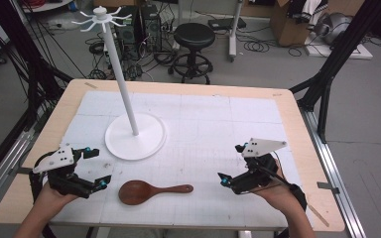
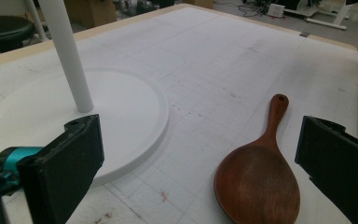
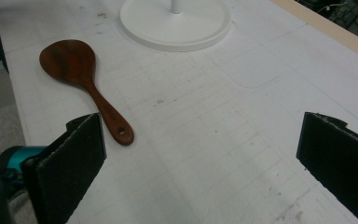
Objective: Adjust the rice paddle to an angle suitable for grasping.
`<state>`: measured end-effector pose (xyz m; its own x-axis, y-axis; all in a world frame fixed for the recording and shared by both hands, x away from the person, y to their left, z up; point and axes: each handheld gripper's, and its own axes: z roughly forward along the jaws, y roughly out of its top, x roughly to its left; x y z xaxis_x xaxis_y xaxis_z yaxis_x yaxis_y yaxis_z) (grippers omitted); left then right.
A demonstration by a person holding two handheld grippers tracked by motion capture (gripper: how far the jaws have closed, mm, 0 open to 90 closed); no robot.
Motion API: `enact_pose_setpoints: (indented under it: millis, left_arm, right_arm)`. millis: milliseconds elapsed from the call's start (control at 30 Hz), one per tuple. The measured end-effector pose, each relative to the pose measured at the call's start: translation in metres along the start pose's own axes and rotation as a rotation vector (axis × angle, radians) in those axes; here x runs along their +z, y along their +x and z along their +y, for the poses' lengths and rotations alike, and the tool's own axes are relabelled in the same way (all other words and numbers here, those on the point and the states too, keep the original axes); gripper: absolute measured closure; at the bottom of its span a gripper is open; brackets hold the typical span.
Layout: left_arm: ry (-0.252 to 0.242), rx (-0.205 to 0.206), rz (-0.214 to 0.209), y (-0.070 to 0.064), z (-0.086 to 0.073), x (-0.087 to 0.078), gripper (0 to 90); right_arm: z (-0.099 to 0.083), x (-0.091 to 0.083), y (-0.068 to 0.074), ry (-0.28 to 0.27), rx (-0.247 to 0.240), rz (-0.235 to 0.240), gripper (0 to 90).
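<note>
Two grippers sit low on my side of the table (image 1: 297,124) in the high view, each held in a hand. My left gripper (image 1: 95,167) hangs over the near-left corner of the white gridded mat (image 1: 218,129), jaws spread apart with nothing between them. My right gripper (image 1: 232,163) is at the near right, jaws likewise parted and empty. Between them the wooden spoon (image 1: 151,191) lies flat on the mat, bowl toward my left gripper, handle pointing at my right one, touching neither. Behind the spoon stands the white rack (image 1: 129,99): a round base, a slightly leaning pole and a ring of hooks on top. Past the table's far edge I see a black stool (image 1: 194,44) and loose cables on the floor.

From the left gripper view, the spoon (image 2: 259,177) lies just ahead between my wide-open jaws, closer to the right-hand one, its bowl nearest the camera. The rack's base (image 2: 121,116) and pole are just beside it, partly hidden by the other jaw.

From the right gripper view, the spoon (image 3: 86,81) lies ahead to the left, its handle end with the small hole near one jaw. My jaws stand wide open over bare mat, and the rack base (image 3: 177,28) sits farther off.
</note>
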<state>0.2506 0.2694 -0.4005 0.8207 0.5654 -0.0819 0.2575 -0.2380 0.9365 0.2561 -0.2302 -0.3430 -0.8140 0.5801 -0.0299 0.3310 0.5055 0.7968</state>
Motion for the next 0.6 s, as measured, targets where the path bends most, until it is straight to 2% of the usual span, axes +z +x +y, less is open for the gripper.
enact_pose_setpoints:
  millis: [100,200,333,533,600]
  left_arm:
    - [-0.001,0.001,0.000,0.001,0.000,0.000,1.7]
    - [0.002,0.005,0.001,0.001,0.000,0.000,1.7]
    - [0.004,0.006,-0.001,0.002,0.000,0.000,1.7]
    - [0.010,0.012,-0.002,0.001,0.000,0.001,1.7]
    - [0.007,0.011,0.000,0.001,0.000,0.001,1.7]
  right_arm:
    - [-0.005,-0.002,0.000,-0.011,0.000,-0.002,0.4]
    - [-0.014,-0.007,0.000,-0.032,0.025,-0.030,0.4]
    - [-0.022,-0.010,0.000,-0.054,0.044,-0.044,0.4]
    - [-0.030,-0.017,0.002,-0.074,0.059,-0.062,0.4]
    - [-0.035,-0.022,0.003,-0.095,0.066,-0.077,0.4]
